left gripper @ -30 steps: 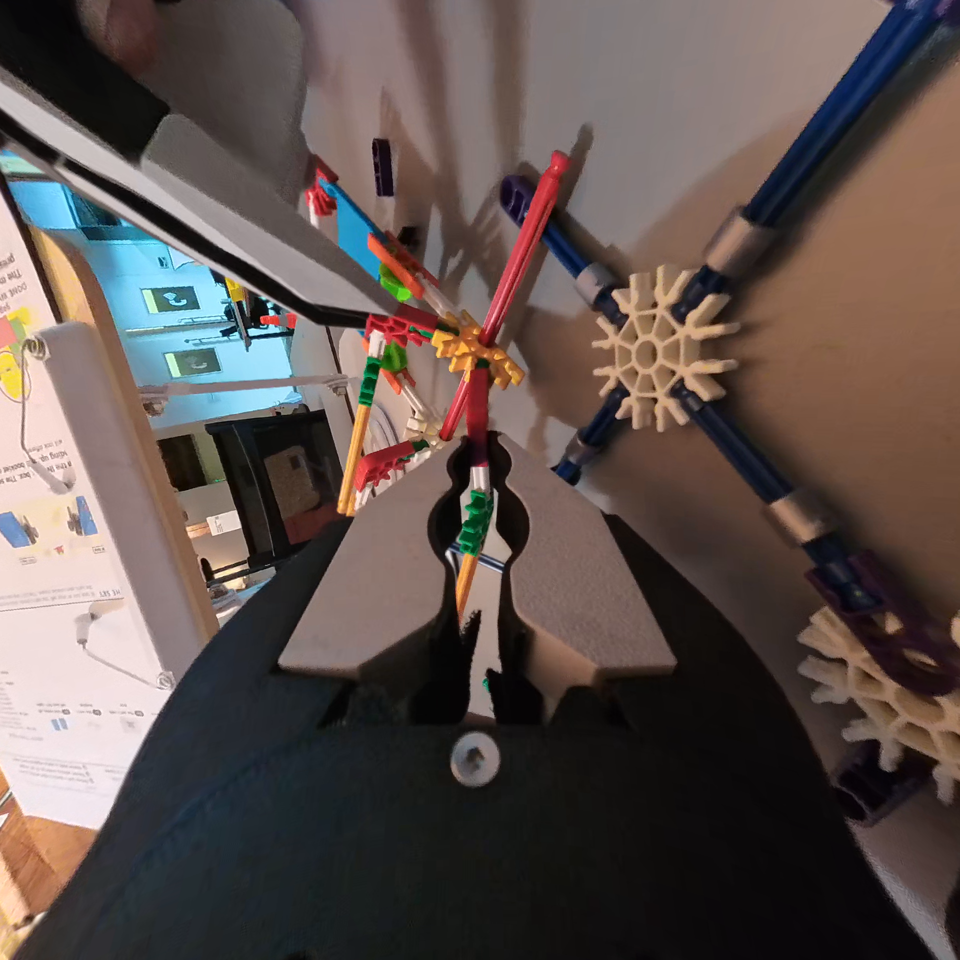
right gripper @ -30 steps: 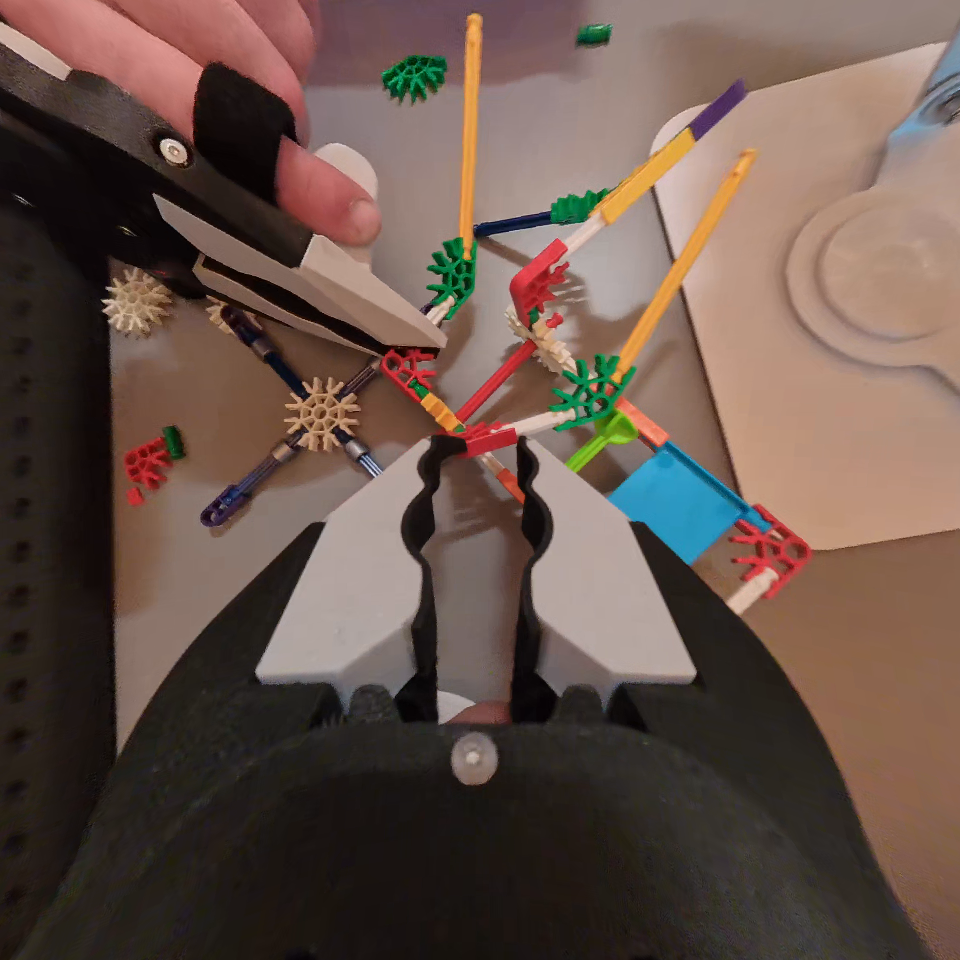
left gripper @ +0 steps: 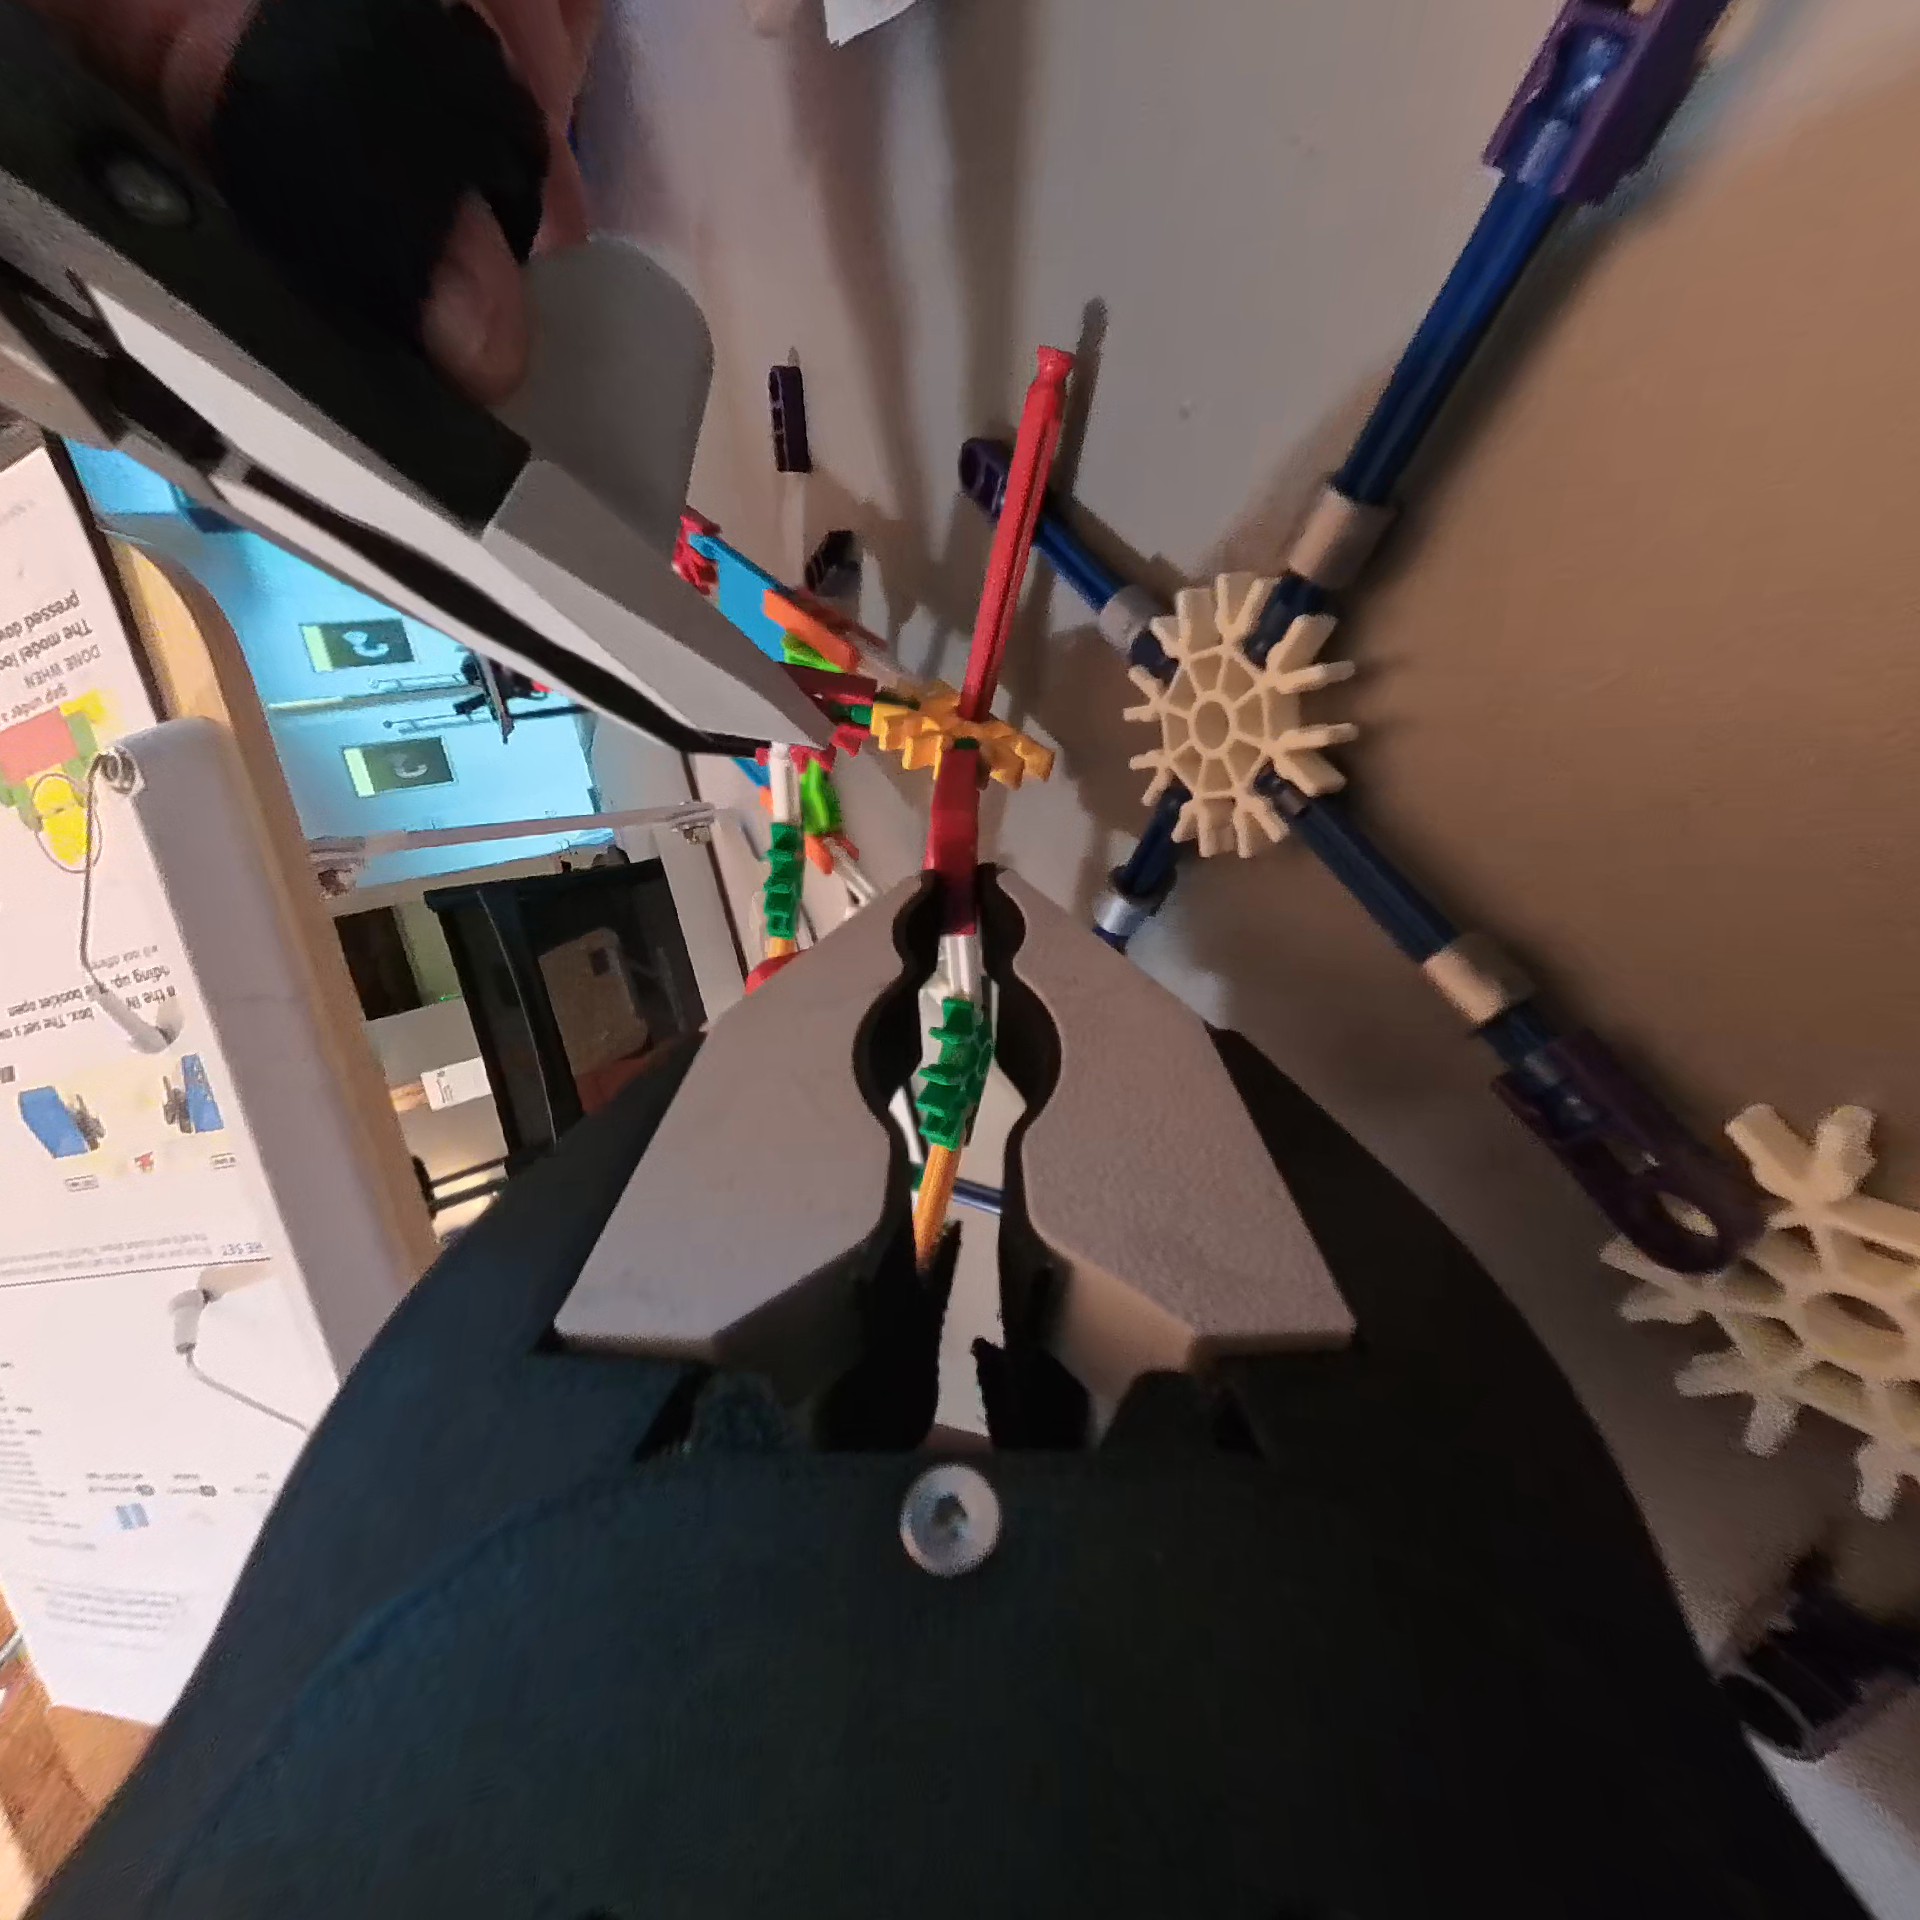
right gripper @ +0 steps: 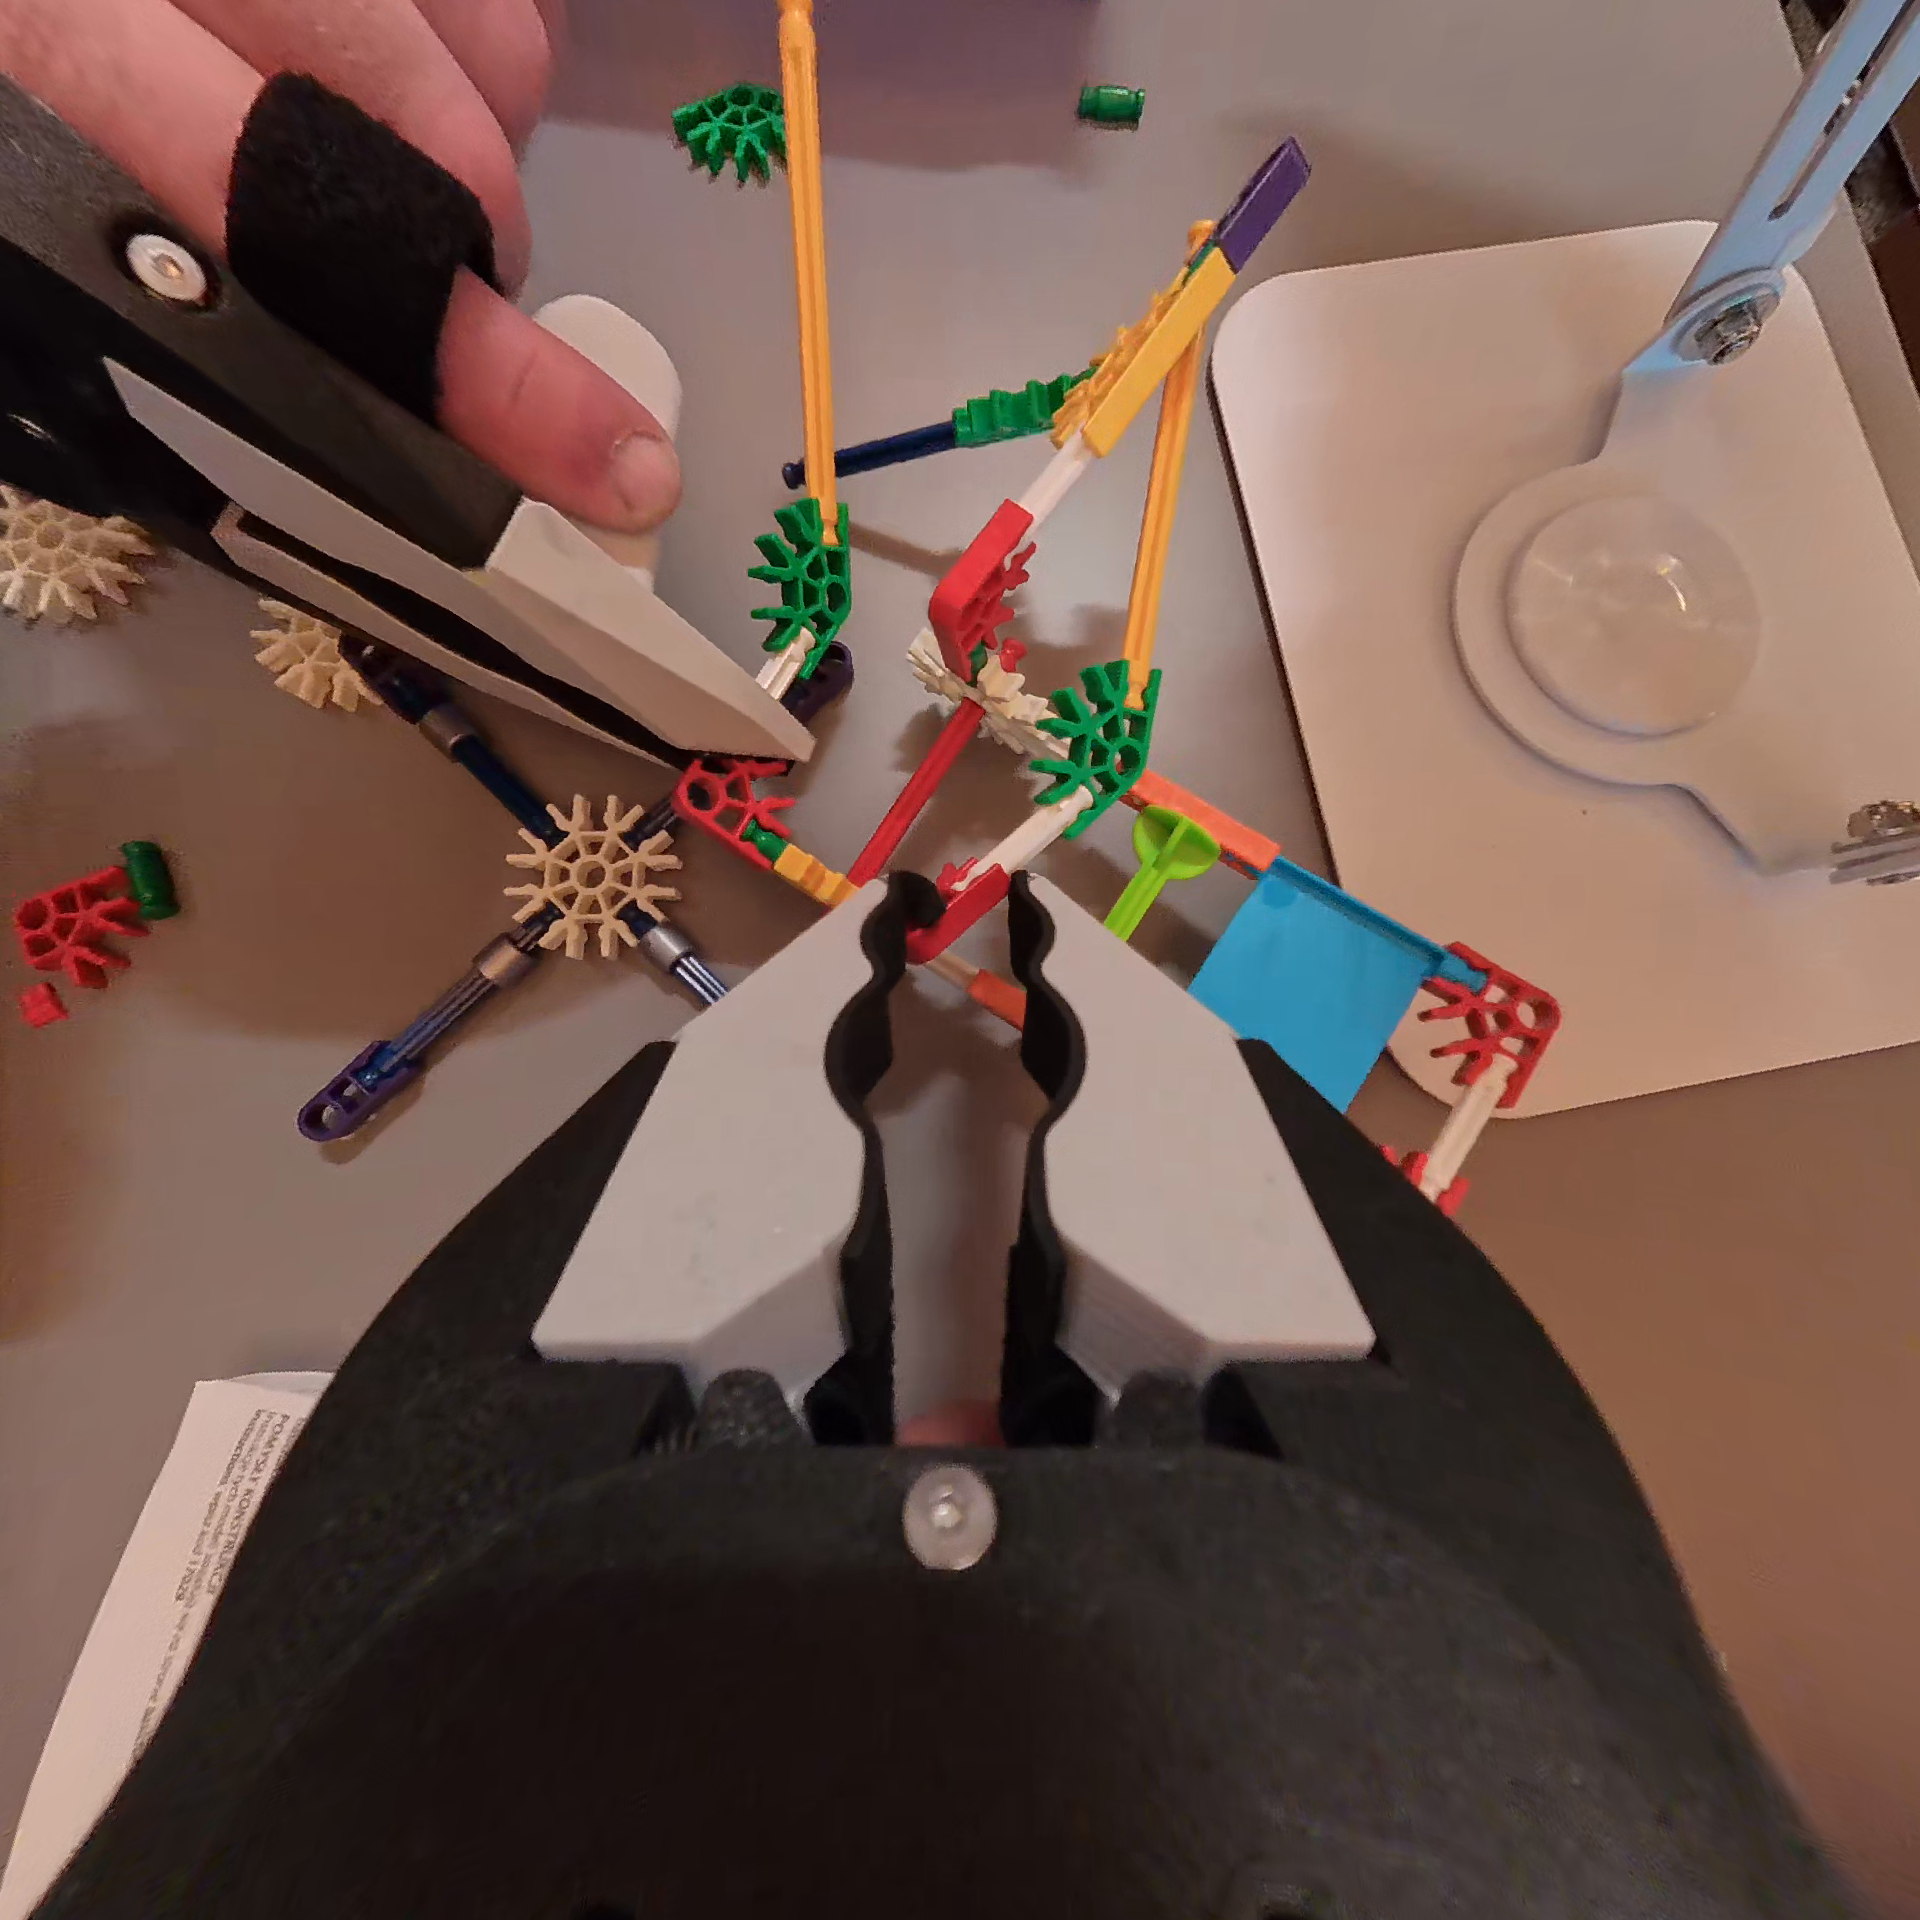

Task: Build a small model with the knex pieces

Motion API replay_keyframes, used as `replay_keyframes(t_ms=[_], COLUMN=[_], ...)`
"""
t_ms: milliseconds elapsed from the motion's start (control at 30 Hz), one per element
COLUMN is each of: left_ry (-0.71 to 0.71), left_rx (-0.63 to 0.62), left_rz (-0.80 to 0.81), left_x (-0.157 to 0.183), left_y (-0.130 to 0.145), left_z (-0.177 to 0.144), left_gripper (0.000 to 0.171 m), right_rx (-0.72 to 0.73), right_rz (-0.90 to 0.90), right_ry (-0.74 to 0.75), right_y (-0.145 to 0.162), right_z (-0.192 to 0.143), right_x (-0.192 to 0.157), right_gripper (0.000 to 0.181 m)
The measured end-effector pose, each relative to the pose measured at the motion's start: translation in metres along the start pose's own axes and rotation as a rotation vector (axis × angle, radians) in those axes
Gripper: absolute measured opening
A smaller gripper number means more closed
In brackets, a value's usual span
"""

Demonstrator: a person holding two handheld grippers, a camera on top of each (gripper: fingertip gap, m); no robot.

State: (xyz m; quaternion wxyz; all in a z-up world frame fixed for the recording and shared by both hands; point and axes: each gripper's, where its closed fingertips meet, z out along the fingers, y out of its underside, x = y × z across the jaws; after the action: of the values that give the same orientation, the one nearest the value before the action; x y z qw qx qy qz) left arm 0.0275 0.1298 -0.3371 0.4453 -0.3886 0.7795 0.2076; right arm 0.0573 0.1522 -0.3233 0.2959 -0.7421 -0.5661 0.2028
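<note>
A toy model of coloured rods and connectors (right gripper: 1091,727) stands on the grey table, with yellow rods, green and red connectors and a blue panel (right gripper: 1309,977). My right gripper (right gripper: 956,894) has its jaws narrowed onto a red connector (right gripper: 940,920) at the model's near corner. My left gripper (left gripper: 951,883) is shut on a red piece (left gripper: 956,831) below a yellow connector (left gripper: 956,738); a green connector and a yellow rod lie between its fingers. The left gripper also shows in the right wrist view (right gripper: 779,743), held by a hand. The right gripper also shows in the left wrist view (left gripper: 810,732).
A cream snowflake connector on crossed blue rods (right gripper: 592,878) lies left of the model. Loose red (right gripper: 73,925) and green (right gripper: 727,125) connectors lie about. A white stand base (right gripper: 1558,623) sits to the right, a paper sheet (right gripper: 156,1558) at the near left. One gripper's finger ends stand about 5 cm off the other's.
My right gripper has moved forward, and its jaws have narrowed around the red connector that was just ahead of them. My left gripper keeps its hold on the model.
</note>
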Motion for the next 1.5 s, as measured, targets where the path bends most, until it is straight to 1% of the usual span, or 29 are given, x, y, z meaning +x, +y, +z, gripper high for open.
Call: replay_keyframes(t_ms=[200,300,400,600,733,800,833,867,933,1000,1033,1100,1167,1233,1300,1333,1500], left_ry=[0.035,0.097,0.203,0.356,0.404,0.350,0.324,0.290,0.265,0.205,0.184,0.169,0.162,0.168,0.153,0.156,0.241], left_rx=[0.042,0.066,0.094,0.078,0.042,-0.027,-0.058,-0.063,-0.042,-0.077,-0.086,-0.075,-0.104,-0.073,-0.064,-0.063,-0.047], left_rz=[0.021,0.037,0.022,0.077,0.116,0.110,0.107,0.080,-0.041,-0.128,-0.183,-0.266,-0.309,-0.350,-0.386,-0.396,-0.463], left_x=[-0.001,0.000,0.004,0.002,0.001,-0.005,-0.008,-0.012,-0.017,-0.026,-0.029,-0.029,-0.026,-0.022,-0.022,-0.021,-0.013], left_y=[-0.002,-0.005,-0.009,-0.017,-0.016,-0.008,-0.001,0.003,0.007,0.026,0.034,0.046,0.062,0.065,0.068,0.070,0.074], left_z=[0.000,0.001,-0.001,-0.002,-0.001,0.005,0.005,0.002,-0.012,-0.026,-0.032,-0.045,-0.051,-0.054,-0.052,-0.050,-0.047], left_gripper=[0.006,0.005,0.004,0.004,0.005,0.023,0.027,0.028,0.039,0.047,0.047,0.043,0.041,0.037,0.026,0.023,0.018], right_rx=[0.007,0.007,0.015,0.022,0.018,0.022,0.023,0.026,0.026,0.011,0.011,0.011,0.008,0.007,0.008,0.008,0.007], right_rz=[0.025,0.014,0.001,-0.017,-0.016,-0.008,-0.005,-0.003,-0.009,-0.030,-0.029,-0.037,-0.044,-0.054,-0.066,-0.074,-0.104], right_ry=[-0.030,-0.019,-0.027,-0.033,-0.030,-0.032,-0.033,-0.036,-0.047,-0.031,-0.032,-0.032,-0.029,-0.024,-0.018,-0.015,-0.004], right_y=[0.002,0.002,0.001,0.003,0.004,0.004,0.003,0.003,0.002,0.003,0.003,0.002,0.002,0.002,0.002,0.002,0.002], right_z=[0.003,0.003,0.004,0.006,0.006,0.006,0.006,0.006,0.007,0.007,0.007,0.008,0.008,0.008,0.008,0.008,0.008], right_x=[-0.001,0.000,-0.001,0.000,0.001,0.001,0.001,0.000,-0.004,-0.003,-0.004,-0.005,-0.005,-0.005,-0.005,-0.005,-0.005], right_gripper=[0.017,0.017,0.016,0.011,0.011,0.011,0.011,0.012,0.012,0.012,0.011,0.011,0.011,0.011,0.011,0.011,0.011])
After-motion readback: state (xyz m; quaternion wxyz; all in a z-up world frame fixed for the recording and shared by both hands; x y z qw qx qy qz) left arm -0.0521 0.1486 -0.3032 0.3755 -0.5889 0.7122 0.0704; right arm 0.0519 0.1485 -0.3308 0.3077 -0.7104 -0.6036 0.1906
